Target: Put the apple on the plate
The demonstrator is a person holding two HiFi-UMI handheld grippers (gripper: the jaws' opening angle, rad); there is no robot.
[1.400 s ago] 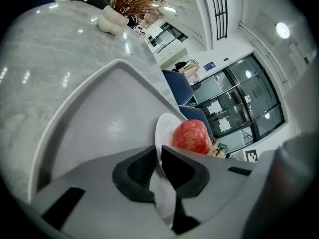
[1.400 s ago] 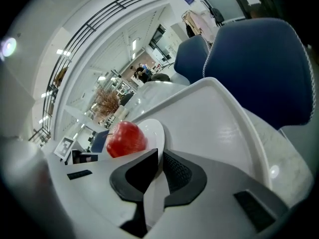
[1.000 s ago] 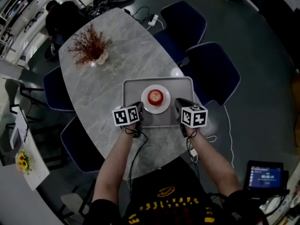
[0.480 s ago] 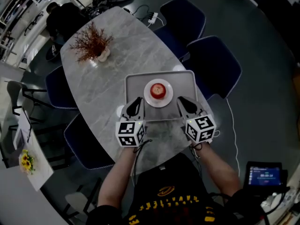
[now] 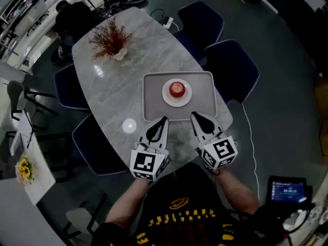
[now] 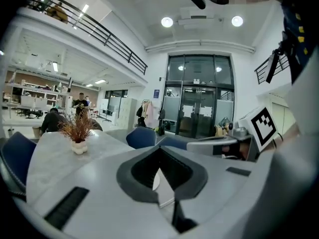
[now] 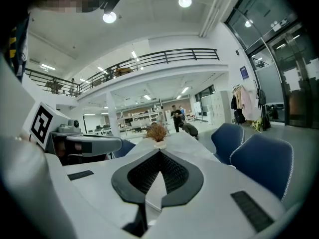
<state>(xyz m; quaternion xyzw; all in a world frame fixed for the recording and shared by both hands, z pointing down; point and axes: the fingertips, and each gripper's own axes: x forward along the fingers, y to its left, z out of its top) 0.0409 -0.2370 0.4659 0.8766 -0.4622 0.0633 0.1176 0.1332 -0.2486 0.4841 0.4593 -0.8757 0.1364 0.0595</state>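
A red apple [image 5: 177, 88] sits on a small white plate [image 5: 167, 98] in the middle of a grey tray [image 5: 154, 106] on the marble table. In the head view my left gripper [image 5: 163, 121] hovers over the table's near edge, just short of the tray's near left corner. My right gripper [image 5: 195, 116] hovers short of the near right corner. Both are lifted off the table and point roughly level. In the left gripper view the left gripper [image 6: 160, 148] is shut on nothing. In the right gripper view the right gripper [image 7: 159, 153] is likewise shut and empty.
A vase of dried red twigs [image 5: 111, 41] stands at the table's far end. Blue chairs [image 5: 233, 68] ring the table [image 5: 123, 96]. A person in dark clothes [image 5: 72, 19] sits beyond the far end. A lit tablet [image 5: 287, 191] is at lower right.
Both grippers have risen from the tray's near corners and drawn back toward me. The apple, plate and tray stay where they were.
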